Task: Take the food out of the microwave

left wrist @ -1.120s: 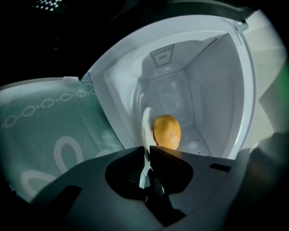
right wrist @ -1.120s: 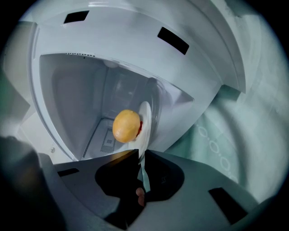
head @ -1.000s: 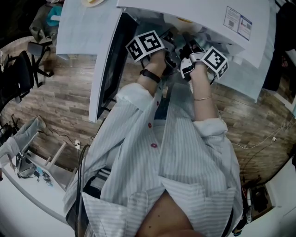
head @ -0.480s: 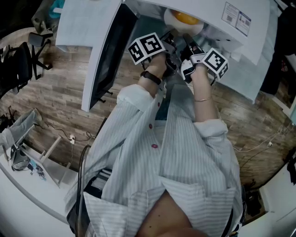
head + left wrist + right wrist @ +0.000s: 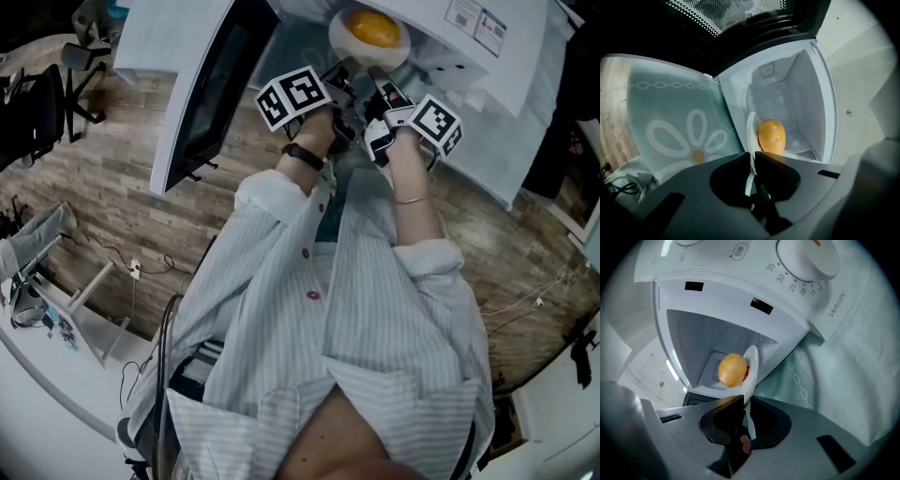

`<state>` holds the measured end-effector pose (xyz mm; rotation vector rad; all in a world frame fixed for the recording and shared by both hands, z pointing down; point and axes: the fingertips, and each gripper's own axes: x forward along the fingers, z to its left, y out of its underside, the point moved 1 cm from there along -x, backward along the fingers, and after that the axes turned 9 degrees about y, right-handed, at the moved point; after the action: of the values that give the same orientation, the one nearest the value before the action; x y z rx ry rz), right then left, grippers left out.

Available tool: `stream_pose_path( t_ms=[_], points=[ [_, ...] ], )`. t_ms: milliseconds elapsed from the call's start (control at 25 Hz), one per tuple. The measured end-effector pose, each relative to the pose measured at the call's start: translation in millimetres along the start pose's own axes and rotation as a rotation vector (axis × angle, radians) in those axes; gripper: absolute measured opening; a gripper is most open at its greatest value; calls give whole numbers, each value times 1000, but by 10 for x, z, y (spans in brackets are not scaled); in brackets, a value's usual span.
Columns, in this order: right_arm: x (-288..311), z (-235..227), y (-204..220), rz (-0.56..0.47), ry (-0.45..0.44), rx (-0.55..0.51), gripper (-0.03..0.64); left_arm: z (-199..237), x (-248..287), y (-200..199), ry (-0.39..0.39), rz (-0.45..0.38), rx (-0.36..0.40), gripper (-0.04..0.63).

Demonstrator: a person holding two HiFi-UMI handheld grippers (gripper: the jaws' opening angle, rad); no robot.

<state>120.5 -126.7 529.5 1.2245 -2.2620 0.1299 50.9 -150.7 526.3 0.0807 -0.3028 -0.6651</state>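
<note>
Seemingly light, stiff and slick, the round white plate (image 5: pixel 339 39) carrying loose, rounded yellow-orange food (image 5: pixel 374 28) sits top-centre at the white microwave (image 5: pixel 511 66) mouth, its near rim, the sensible hold, clamped by left gripper (image 5: pixel 753 157) and right gripper (image 5: pixel 746 399).

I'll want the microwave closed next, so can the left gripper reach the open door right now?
Probably not yet. The left gripper is shut on the rim of the plate, sharing its load of food with the right gripper. The door stands open close by, unblocked, but letting go could tip the plate.
</note>
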Motion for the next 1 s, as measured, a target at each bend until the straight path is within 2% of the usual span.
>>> stream_pose_path(
  t_ms=[200,1000],
  points=[
    [-225,-62,132,23,-24,-19,61,-40,-185,227,7,-36,1,40],
    [-720,-59,350,96,-81,-74,61,-250,-567,641,26,-132,-2,40]
  ],
)
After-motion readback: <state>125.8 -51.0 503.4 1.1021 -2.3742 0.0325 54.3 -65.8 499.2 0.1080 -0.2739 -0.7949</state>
